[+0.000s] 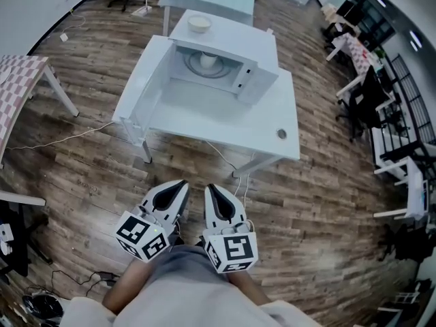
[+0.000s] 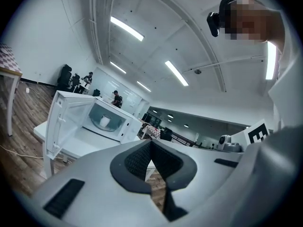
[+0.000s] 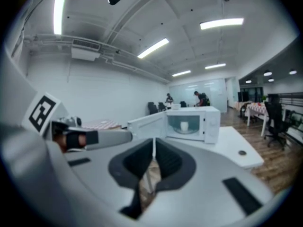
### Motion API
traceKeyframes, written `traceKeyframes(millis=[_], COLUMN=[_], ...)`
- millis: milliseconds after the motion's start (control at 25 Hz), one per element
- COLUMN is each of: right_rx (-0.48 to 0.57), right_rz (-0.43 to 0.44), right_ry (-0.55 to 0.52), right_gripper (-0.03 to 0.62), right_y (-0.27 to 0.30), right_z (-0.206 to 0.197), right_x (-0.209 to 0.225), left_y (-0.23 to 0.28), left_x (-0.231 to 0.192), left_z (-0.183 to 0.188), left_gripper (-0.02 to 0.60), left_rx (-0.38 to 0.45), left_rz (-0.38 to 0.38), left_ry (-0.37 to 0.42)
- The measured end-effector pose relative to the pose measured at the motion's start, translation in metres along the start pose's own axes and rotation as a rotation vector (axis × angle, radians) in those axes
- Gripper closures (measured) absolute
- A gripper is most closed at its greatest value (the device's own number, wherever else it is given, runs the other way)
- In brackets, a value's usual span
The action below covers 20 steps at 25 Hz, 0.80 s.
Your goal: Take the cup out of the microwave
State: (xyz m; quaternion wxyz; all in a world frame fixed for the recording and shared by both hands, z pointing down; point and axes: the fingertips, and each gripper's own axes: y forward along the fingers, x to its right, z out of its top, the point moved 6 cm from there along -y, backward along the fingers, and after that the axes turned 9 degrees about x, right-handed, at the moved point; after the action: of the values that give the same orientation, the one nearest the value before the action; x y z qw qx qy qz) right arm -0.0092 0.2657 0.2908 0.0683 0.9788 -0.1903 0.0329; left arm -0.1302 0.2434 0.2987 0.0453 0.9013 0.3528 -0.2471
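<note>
A white cup [image 1: 208, 60] stands on the turntable inside the white microwave [image 1: 240, 46], whose door [image 1: 139, 90] hangs wide open to the left. The cup also shows in the left gripper view [image 2: 105, 122] and in the right gripper view [image 3: 184, 126], far ahead of the jaws. My left gripper [image 1: 183, 182] and right gripper [image 1: 209, 187] sit side by side over the wooden floor, well short of the table. In both, the jaws are shut with nothing between them, as the left gripper [image 2: 151, 142] and right gripper [image 3: 154, 141] show in their own views.
The microwave sits on a white table [image 1: 272, 142] with a round cable hole [image 1: 282, 133]. A white bowl [image 1: 199, 24] rests on the microwave's top. A checkered table [image 1: 17, 80] stands to the left, office desks and chairs [image 1: 368, 87] to the right. Cables trail across the floor.
</note>
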Motion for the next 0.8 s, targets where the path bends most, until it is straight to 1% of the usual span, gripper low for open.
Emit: traceKeyframes(millis=[120, 280, 400, 600, 800], right_rx=[0.015, 0.016, 0.019, 0.021, 0.032], right_rz=[-0.027, -0.022, -0.021, -0.026, -0.022], right_ry=[0.006, 0.010, 0.010, 0.027, 0.038], right_gripper=[0.571, 0.571, 0.571, 0.571, 0.571], right_y=[0.004, 0.009, 0.010, 0.014, 0.031], right_z=[0.001, 0.004, 0.006, 0.004, 0.004], right_x=[-0.001, -0.009, -0.012, -0.007, 0.001], left_y=[0.000, 0.000, 0.001, 0.006, 0.022], left_x=[-0.008, -0.007, -0.004, -0.005, -0.014], left_z=[0.004, 0.009, 0.009, 0.009, 0.006], left_gripper=[0.572, 0.572, 0.572, 0.572, 0.572], left_rx=[0.007, -0.005, -0.008, 0.001, -0.027], left_rz=[0.016, -0.002, -0.001, 0.014, 0.008], left_ry=[0.036, 0.030, 0.033, 0.057, 0.078])
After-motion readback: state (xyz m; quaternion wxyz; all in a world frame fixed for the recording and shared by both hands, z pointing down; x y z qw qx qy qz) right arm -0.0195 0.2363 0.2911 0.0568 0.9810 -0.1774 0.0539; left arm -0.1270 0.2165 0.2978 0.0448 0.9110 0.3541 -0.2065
